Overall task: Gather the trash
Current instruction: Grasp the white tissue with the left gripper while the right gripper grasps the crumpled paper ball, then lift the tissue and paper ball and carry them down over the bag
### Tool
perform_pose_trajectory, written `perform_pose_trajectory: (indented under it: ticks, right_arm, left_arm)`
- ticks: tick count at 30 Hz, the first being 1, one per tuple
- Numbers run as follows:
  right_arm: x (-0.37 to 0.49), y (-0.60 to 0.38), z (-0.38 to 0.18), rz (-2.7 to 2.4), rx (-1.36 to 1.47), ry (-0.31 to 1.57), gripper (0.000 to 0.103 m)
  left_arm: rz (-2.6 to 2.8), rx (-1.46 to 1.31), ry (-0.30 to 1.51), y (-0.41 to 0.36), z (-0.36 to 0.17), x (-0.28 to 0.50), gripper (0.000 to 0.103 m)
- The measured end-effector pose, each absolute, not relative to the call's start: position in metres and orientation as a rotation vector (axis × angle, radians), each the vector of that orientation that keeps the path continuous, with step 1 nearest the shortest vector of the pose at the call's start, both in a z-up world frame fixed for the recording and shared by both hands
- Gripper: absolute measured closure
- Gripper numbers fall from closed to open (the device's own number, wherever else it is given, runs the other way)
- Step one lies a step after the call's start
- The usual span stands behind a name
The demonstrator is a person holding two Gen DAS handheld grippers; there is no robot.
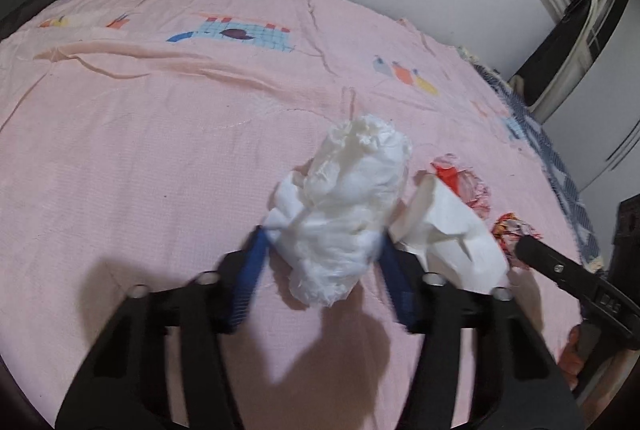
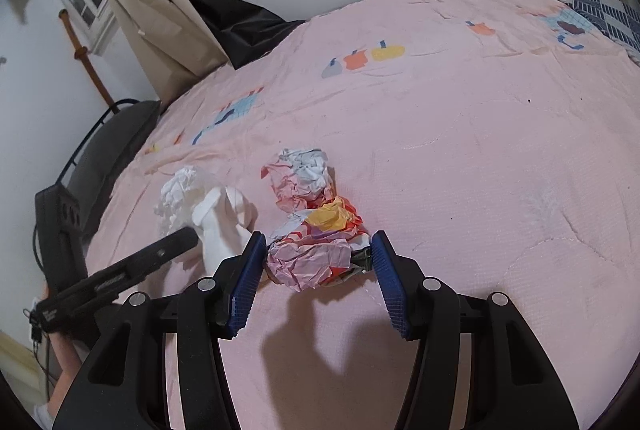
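On a pink bedspread [image 1: 140, 157] lie crumpled bits of trash. My left gripper [image 1: 322, 242] has its blue pads on both sides of a crumpled white tissue wad [image 1: 344, 205], pressing it. Beside it lies a folded white paper piece [image 1: 452, 230], then a red-and-white wrapper [image 1: 464, 181]. My right gripper [image 2: 318, 250] has its pads against both sides of a pink, orange and yellow crumpled paper ball [image 2: 316, 246]. A second pink-and-white crumpled ball [image 2: 300, 181] lies just beyond it. The white tissue [image 2: 180, 197] and the left gripper's finger [image 2: 168, 246] show at left.
A beige paper bag [image 2: 152, 13] and a black bag [image 2: 240, 21] stand at the bed's far edge by the white wall. A dark chair [image 2: 108, 149] stands beside the bed. A blue patterned blanket [image 2: 600, 5] lies at the far corner.
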State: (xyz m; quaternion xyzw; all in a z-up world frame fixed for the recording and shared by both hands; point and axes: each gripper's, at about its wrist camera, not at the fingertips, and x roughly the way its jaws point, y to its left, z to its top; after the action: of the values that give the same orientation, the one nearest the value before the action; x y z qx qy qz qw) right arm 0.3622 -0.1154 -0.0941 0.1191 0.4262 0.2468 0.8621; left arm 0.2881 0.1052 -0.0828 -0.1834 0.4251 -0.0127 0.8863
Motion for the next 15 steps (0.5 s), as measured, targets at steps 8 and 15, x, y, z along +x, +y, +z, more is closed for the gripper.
perform_pose_trajectory:
  ticks: [8,15]
  right_arm:
    - [0.356,-0.114,-0.091,0.483,0.182,0.869,0.052]
    - [0.343,-0.111,-0.086,0.460,0.130,0.828,0.052]
  left_arm:
    - [-0.046,-0.294,0.883,0.101,-0.075,0.283,0.077]
    - [-0.022,-0.220,0.854,0.094,-0.063,0.267,0.078]
